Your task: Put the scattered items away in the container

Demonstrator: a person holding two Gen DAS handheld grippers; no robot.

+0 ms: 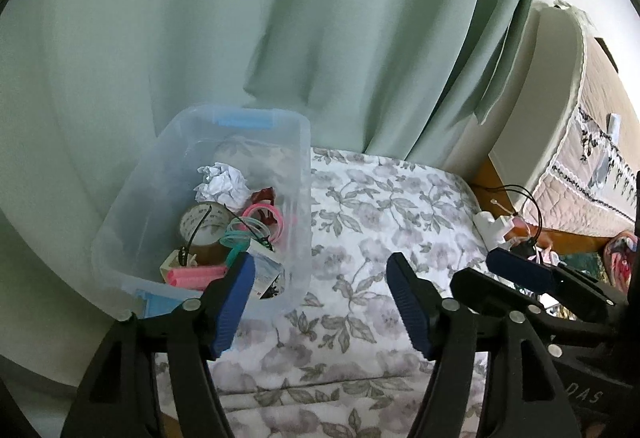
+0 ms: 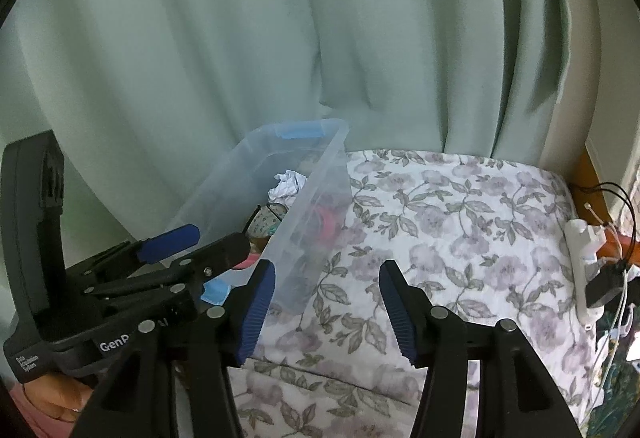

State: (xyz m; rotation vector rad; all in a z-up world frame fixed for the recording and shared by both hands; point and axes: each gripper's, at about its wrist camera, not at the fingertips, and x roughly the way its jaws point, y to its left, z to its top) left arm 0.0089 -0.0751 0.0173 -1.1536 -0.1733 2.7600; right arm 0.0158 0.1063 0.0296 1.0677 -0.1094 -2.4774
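Note:
A clear plastic bin with a blue latch sits on the floral bedspread at the left. It holds crumpled white paper, a brown tape roll, pink and teal rings, pink rollers and a small box. My left gripper is open and empty, its left finger beside the bin's near corner. My right gripper is open and empty over the bedspread, right of the bin. The left gripper also shows in the right wrist view, the right gripper in the left wrist view.
A pale green curtain hangs right behind the bin. A white power strip with cables lies at the bed's right edge. A wooden frame and another covered bed stand at the right.

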